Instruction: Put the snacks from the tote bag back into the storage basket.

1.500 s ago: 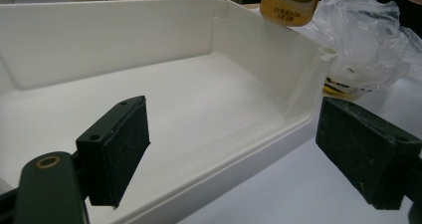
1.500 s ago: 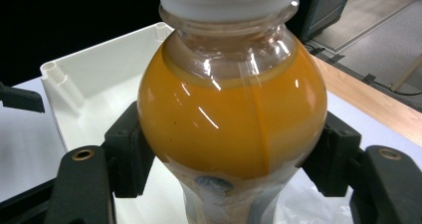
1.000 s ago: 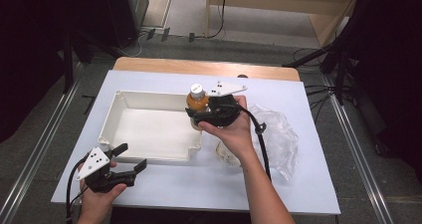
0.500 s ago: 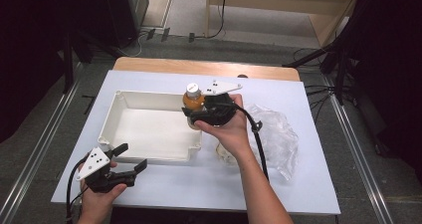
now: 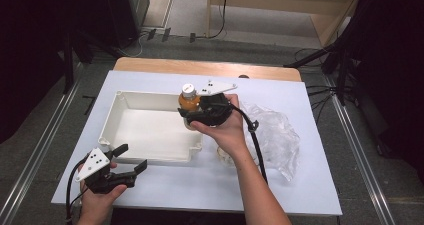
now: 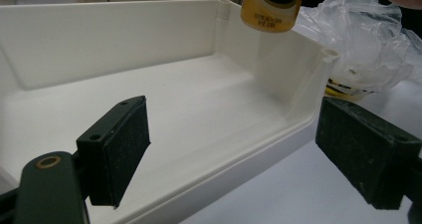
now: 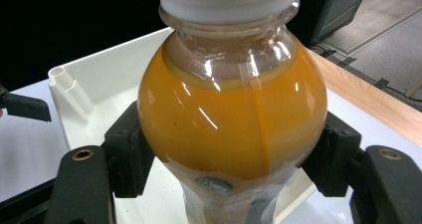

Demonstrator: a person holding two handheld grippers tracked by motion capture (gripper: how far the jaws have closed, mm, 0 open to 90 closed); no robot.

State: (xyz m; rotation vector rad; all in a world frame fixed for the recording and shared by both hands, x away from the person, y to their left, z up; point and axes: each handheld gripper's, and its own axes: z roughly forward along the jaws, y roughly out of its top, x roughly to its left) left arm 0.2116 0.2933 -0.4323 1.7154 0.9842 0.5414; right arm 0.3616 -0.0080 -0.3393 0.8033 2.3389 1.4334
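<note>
— Two grippers in play; how far along are you?

— You are gripping the small clear plastic bottle of orange juice with a white cap point(image 5: 189, 101) in the right gripper point(image 5: 192, 116), its fingers pinching the bottle's belly, and you are holding it over the near-right corner of the shallow white plastic tray point(image 5: 150, 157).

— What's left?

— Judging by that, lowering and letting go. Your left gripper point(image 5: 131, 157) is waiting on the white desk point(image 5: 320, 185), fingers spread around nothing. More probably sits in the crumpled clear plastic bag point(image 5: 277, 135).
</note>
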